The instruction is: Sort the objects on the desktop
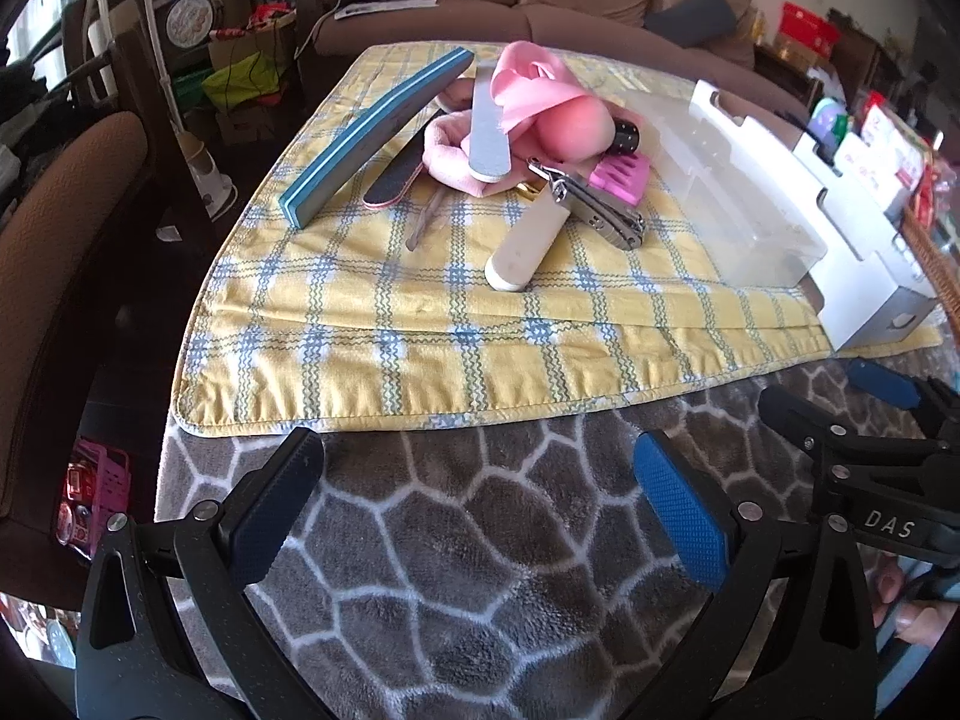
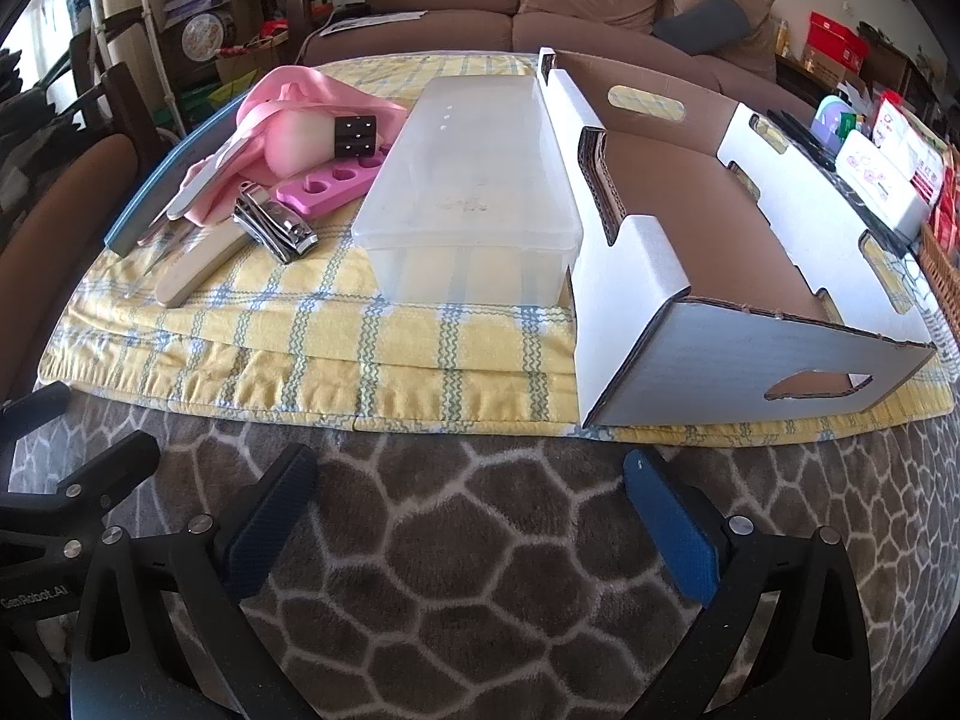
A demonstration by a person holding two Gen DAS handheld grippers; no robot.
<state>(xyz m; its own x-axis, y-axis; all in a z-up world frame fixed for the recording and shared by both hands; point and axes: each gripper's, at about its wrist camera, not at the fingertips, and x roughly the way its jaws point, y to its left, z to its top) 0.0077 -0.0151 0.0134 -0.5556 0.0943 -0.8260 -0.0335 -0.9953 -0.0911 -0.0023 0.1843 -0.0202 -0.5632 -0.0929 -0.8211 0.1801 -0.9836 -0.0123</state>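
Upper left of the right wrist view, nail tools lie heaped (image 2: 264, 192) beside the closed translucent plastic box (image 2: 468, 180); nothing sorted. Left gripper (image 1: 480, 516) and right gripper (image 2: 474, 516) gape wide, empty.

Left hand-held gripper (image 1: 477, 501) and right hand-held gripper (image 2: 471, 513): jaws wide apart, empty, angled downward.

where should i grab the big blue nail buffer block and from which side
Grip the blue buffer block across its thin faces near the low near end, coming from the open left side. It lies long and tilted, its far end propped on the pink cloth; the black nail file crowds its right side.
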